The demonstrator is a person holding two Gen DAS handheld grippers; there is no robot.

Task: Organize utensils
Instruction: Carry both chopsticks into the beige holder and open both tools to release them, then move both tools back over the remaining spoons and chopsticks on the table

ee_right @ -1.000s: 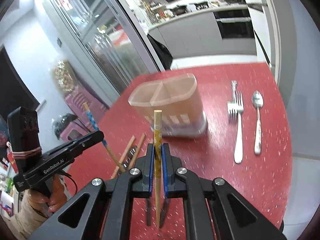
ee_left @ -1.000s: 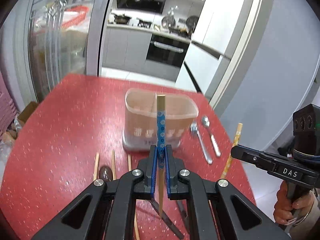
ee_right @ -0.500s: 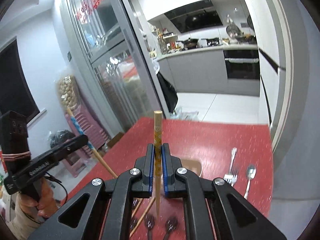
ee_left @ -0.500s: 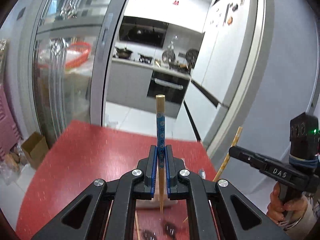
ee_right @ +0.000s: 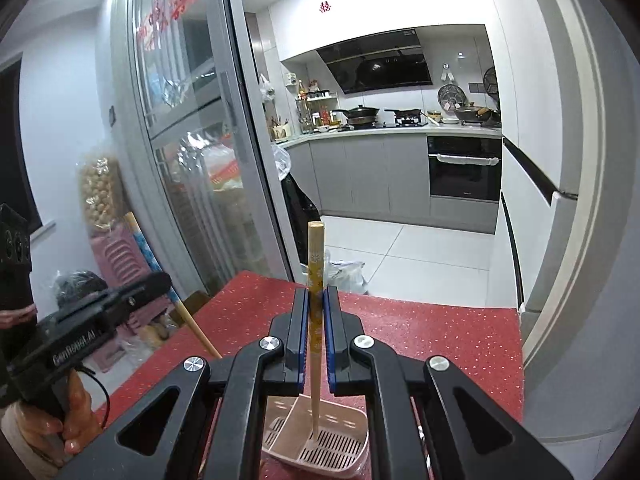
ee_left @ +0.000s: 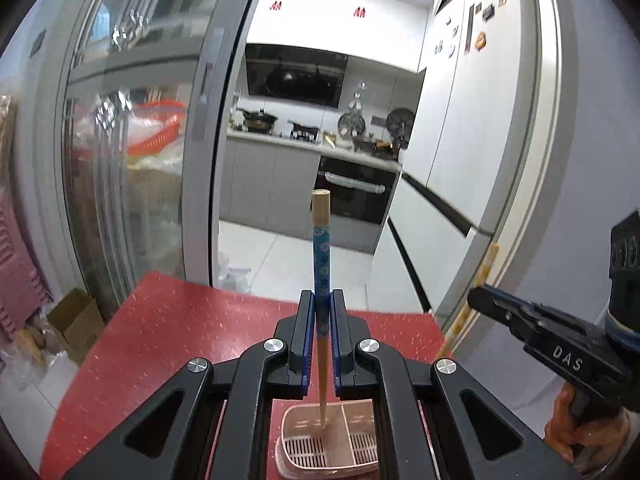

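My left gripper is shut on a blue-patterned chopstick, held upright with its thin tip over the left compartment of the pink divided holder on the red table. My right gripper is shut on a yellow-patterned chopstick, its tip hanging inside the holder over the slotted floor. Each gripper also shows in the other's view: the right one with its chopstick, the left one with its chopstick.
The red table's far edge faces an open kitchen doorway. A glass sliding door stands at left, a white fridge at right. A cardboard box and pink stools sit on the floor left of the table.
Both grippers have risen and tilted up, so the table utensils have dropped out of view. Both chopsticks now stand upright over the holder, their tips in or just above it.
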